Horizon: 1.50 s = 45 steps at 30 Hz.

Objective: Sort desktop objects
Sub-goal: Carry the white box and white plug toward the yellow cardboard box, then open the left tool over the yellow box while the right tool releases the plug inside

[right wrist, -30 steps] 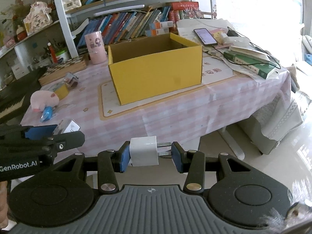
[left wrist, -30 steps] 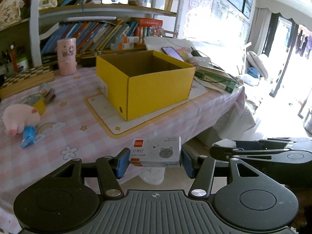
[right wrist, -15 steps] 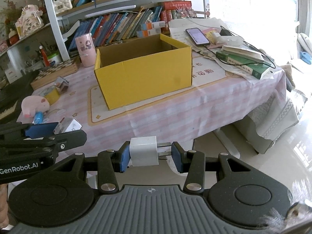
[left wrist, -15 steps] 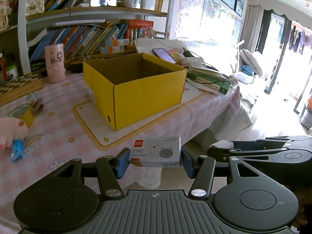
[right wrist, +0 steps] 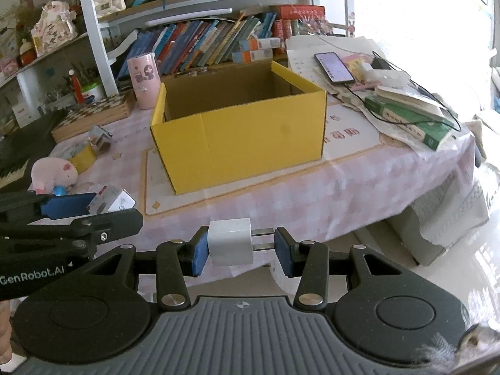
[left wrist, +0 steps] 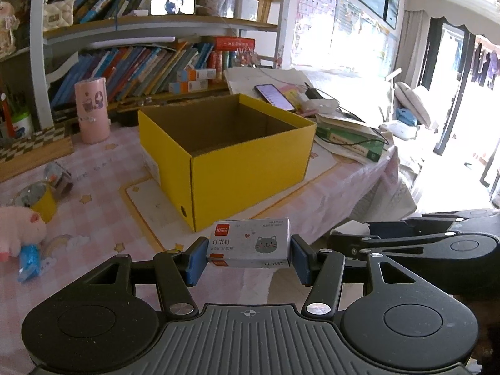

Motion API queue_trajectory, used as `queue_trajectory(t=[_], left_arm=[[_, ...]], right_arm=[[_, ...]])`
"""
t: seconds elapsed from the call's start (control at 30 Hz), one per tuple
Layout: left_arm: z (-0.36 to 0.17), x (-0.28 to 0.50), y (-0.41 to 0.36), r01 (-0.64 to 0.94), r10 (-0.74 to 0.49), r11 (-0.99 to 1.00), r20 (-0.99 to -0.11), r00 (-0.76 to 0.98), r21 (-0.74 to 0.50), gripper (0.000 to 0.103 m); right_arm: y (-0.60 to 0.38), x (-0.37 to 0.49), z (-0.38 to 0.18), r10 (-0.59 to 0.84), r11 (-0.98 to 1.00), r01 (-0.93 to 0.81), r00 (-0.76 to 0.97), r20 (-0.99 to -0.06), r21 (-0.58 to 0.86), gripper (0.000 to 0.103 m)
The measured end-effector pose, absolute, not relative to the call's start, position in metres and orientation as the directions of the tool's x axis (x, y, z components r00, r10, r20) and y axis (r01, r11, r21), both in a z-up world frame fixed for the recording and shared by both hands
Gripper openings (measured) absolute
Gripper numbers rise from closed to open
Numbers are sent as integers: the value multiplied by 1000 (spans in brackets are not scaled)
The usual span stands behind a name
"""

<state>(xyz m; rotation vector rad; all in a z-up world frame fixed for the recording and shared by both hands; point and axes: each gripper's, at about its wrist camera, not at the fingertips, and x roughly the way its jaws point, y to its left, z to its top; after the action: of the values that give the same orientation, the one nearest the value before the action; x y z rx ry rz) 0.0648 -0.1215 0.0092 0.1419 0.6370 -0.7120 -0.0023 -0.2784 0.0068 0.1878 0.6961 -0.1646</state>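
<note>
Between the blue pads of the left gripper (left wrist: 248, 257) sits a staple box (left wrist: 250, 247), clamped by its short ends, long axis crosswise. The right gripper (right wrist: 242, 251) pinches a white charger plug (right wrist: 230, 242), prongs against the right pad. Both hover off the near table edge; the open yellow box (left wrist: 243, 172) lies ahead and farther in, a corner facing the left gripper, which looks nearer. Only the right view shows the box's long front wall; only the left shows its brown floor.
</note>
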Motion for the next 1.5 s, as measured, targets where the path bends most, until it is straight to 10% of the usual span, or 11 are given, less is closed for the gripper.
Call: queue_trajectory(t=[0.8,1.5], left_arm=[[54,138,-191,536,-469,844,-475,745,7,55],[15,232,-264,489,-330,868,-632,702,89,55]], right_arm=[[-362,108,59,13,996,34,865,-502,85,42],[-396,261,36,169,957,-283,737,-654,-71,42]])
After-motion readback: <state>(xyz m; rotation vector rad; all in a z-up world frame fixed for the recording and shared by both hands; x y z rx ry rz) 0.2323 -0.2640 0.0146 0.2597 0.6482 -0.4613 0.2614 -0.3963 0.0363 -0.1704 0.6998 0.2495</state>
